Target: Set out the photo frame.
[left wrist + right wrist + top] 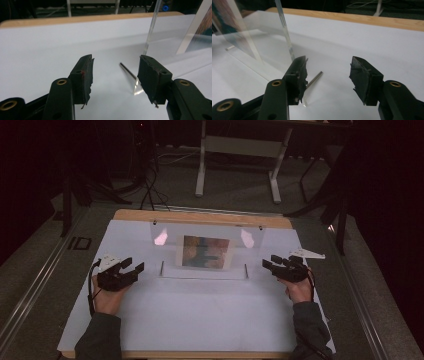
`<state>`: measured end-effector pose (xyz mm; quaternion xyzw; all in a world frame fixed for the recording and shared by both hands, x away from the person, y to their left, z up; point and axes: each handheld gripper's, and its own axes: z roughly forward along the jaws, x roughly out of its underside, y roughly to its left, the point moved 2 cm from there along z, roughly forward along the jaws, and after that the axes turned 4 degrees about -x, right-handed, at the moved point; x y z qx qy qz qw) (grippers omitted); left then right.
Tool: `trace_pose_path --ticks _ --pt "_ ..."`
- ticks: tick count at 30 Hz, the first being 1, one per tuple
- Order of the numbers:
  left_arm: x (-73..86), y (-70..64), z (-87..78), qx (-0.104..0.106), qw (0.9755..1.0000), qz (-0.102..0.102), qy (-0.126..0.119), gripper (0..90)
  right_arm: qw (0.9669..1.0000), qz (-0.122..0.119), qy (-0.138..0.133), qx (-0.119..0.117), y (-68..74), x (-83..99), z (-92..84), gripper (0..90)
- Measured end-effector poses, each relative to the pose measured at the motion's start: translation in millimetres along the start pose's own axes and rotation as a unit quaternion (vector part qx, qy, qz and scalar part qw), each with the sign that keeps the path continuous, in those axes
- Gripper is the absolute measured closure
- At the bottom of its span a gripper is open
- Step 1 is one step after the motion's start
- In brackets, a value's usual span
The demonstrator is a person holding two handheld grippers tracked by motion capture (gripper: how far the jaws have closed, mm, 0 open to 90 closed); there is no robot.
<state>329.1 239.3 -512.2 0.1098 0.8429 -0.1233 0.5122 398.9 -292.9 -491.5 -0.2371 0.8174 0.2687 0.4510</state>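
Approach step, by the look of it: both hands closing in on the clear stand (205, 236) with the picture (206, 252) in it, standing toward the far edge of the table (200, 315), midway between its side edges. Left gripper (131, 266) sits near the stand's left foot, jaws spread, nothing between them; that rod-like foot (128, 71) lies just ahead. Right gripper (270, 262) mirrors it near the stand's right foot (314, 79), jaws parted, empty. Next move likely calls for each gripper to line up on a side edge of the stand before pinching. Count: one stand, one picture, two feet, two grippers.
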Motion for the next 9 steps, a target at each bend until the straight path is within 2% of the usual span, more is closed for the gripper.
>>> trace_pose_path --ticks 4,5,6,7,8,9 --pt "10.4 0.0 2.9 -0.005 0.9998 0.0 0.017 45.5 0.9998 -0.005 0.014 0.016 -0.3 6.3 3.2 46.0" --pt "14.8 0.4 5.2 -0.016 0.9995 0.004 0.029 45.5 0.9996 -0.005 0.019 0.023 -0.7 8.3 3.8 46.0" --pt "14.8 0.4 5.2 -0.016 0.9995 0.004 0.029 45.5 0.9996 -0.005 0.019 0.023 -0.7 8.3 3.8 46.0" --pt "18.7 1.7 7.7 -0.022 0.9989 0.002 0.04 45.5 0.9988 -0.011 0.031 0.037 -1.6 11.9 5.3 45.9" --pt "18.7 1.7 7.7 -0.022 0.9989 0.002 0.04 45.5 0.9983 -0.015 0.036 0.043 -1.9 13.4 6.0 45.6" --pt "20.8 2.5 10.1 -0.032 0.998 0.002 0.054 45.2 0.9976 -0.016 0.043 0.052 -3.1 15.4 7.3 44.7"
